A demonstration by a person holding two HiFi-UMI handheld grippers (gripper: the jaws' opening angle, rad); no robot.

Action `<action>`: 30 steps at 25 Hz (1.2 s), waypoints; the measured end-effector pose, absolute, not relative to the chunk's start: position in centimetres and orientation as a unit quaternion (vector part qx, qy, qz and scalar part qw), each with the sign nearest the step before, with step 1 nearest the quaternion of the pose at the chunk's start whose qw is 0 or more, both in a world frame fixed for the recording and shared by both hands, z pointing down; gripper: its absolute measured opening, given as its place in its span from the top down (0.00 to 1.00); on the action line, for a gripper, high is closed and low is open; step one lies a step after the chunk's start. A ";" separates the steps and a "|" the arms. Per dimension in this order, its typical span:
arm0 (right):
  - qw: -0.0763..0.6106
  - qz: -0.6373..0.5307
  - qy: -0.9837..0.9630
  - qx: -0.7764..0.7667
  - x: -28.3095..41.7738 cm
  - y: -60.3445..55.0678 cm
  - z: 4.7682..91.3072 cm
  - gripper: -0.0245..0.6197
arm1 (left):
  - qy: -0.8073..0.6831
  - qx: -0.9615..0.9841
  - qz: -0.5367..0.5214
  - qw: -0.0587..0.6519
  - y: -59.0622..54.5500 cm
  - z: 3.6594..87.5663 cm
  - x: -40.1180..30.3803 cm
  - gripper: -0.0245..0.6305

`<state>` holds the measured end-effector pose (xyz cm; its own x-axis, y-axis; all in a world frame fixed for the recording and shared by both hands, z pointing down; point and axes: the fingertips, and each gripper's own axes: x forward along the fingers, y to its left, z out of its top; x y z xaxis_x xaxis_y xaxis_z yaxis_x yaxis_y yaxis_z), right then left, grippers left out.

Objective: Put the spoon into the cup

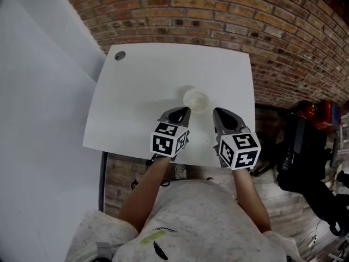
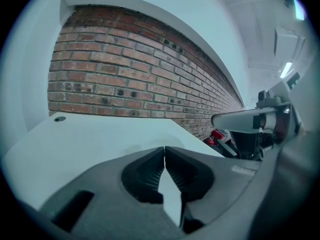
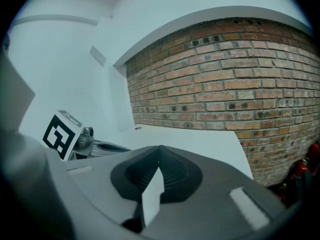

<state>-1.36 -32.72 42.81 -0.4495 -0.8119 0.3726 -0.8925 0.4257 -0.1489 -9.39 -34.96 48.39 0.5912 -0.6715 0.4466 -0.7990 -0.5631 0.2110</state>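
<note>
A small white cup (image 1: pixel 196 99) stands on the white table (image 1: pixel 136 97), a little beyond and between my two grippers. No spoon shows in any view, and I cannot tell what the cup holds. My left gripper (image 1: pixel 186 111) is just left of the cup, my right gripper (image 1: pixel 216 112) just to its right. In the left gripper view the left gripper (image 2: pixel 164 149) has its jaws pressed together with nothing between them. The right gripper (image 3: pixel 159 149) in its own view is likewise shut and holds nothing. Neither gripper view shows the cup.
A round grey grommet (image 1: pixel 120 55) sits at the table's far left corner. A brick wall (image 1: pixel 218 10) runs behind the table, and a white wall (image 1: pixel 38 119) is at its left. A red object (image 1: pixel 316 111) and black gear (image 1: pixel 305 162) lie on the floor to the right.
</note>
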 end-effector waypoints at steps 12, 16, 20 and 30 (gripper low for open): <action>0.123 0.170 -0.823 0.528 -0.5 -33.3 43.0 0.95 | -0.404 0.874 0.183 0.199 -36.0 49.3 -8.6 0.95; 0.121 0.172 -0.822 0.530 -0.3 -33.4 43.2 0.95 | -0.407 0.873 0.186 0.192 -36.3 49.4 -8.5 0.95; 0.120 0.175 -0.822 0.529 0.0 -33.5 43.4 0.95 | -0.413 0.871 0.188 0.188 -36.6 49.4 -8.5 0.95; 0.120 0.177 -0.827 0.519 0.1 -33.0 43.9 0.95 | -0.426 0.865 0.187 0.186 -36.4 49.6 -8.4 0.94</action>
